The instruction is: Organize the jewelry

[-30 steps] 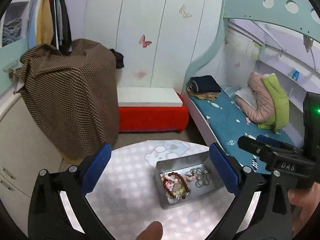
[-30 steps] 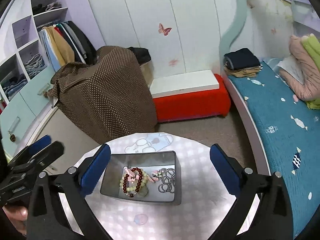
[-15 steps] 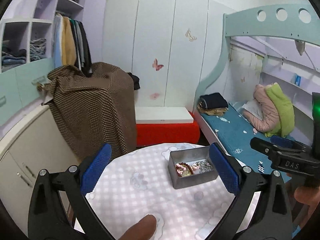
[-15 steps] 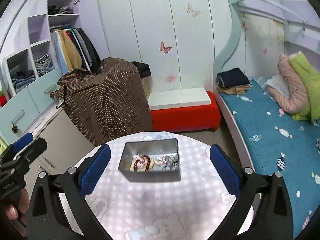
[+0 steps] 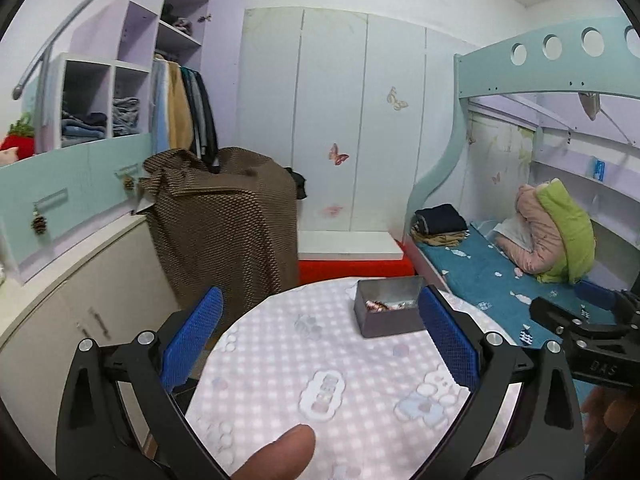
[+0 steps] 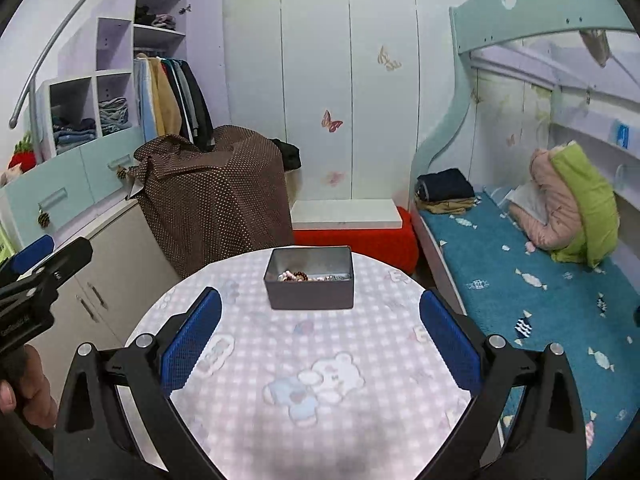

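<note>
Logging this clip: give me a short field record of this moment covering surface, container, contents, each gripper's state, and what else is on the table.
surface: round table with a checked, cartoon-print cloth
container: grey metal tin, open-topped, on the table's far side
contents: jewelry inside the tin; dark red beads show, the rest too small to tell
left gripper: open, empty, above the table, short of the tin
right gripper: open, empty, above the table, short of the tin
loose jewelry on cloth: none visible
</note>
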The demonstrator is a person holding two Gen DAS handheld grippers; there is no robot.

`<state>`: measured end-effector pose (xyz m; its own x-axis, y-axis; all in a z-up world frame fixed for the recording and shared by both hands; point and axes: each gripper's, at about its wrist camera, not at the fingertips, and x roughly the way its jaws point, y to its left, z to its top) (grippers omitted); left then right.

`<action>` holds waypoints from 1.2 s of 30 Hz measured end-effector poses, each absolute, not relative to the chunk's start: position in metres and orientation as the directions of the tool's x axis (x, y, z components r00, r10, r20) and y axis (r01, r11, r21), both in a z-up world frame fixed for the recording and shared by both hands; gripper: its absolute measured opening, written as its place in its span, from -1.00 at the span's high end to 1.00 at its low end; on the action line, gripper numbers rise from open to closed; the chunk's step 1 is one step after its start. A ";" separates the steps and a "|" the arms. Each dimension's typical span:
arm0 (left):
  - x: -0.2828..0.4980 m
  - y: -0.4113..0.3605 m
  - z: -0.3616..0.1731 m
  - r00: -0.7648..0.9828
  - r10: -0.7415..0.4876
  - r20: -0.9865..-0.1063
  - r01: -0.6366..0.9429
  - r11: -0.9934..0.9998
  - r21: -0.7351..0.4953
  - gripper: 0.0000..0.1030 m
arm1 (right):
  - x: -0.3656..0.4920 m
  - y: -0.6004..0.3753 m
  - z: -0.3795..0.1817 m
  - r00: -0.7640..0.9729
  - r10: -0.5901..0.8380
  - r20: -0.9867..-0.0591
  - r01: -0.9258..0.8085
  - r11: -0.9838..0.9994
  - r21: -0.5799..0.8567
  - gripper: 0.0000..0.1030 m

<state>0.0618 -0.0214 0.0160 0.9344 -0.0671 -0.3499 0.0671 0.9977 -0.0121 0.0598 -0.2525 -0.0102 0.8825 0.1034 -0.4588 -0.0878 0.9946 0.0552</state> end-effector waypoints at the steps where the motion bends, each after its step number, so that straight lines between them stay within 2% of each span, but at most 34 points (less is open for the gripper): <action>1: 0.052 -0.020 0.017 0.936 -0.064 -0.345 0.064 0.998 -0.009 -0.91 | 0.053 -0.251 -0.010 0.886 0.099 -0.454 -0.086 0.995 0.050 -0.86; 12: -0.007 -0.011 0.016 0.949 -0.025 -0.314 0.034 0.999 0.021 -0.91 | 0.000 -0.239 -0.003 0.924 0.079 -0.375 -0.058 0.996 0.065 -0.86; 36: -0.028 -0.024 0.018 0.959 -0.018 -0.282 0.029 0.999 0.033 -0.91 | -0.019 -0.222 -0.004 0.933 0.080 -0.352 -0.071 0.997 0.040 -0.86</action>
<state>-0.0284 -0.0241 0.0180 0.9591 -0.0184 -0.2824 0.0288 0.9991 0.0327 -0.0194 -0.2218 -0.0043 0.9327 0.0803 -0.3516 -0.0706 0.9967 0.0403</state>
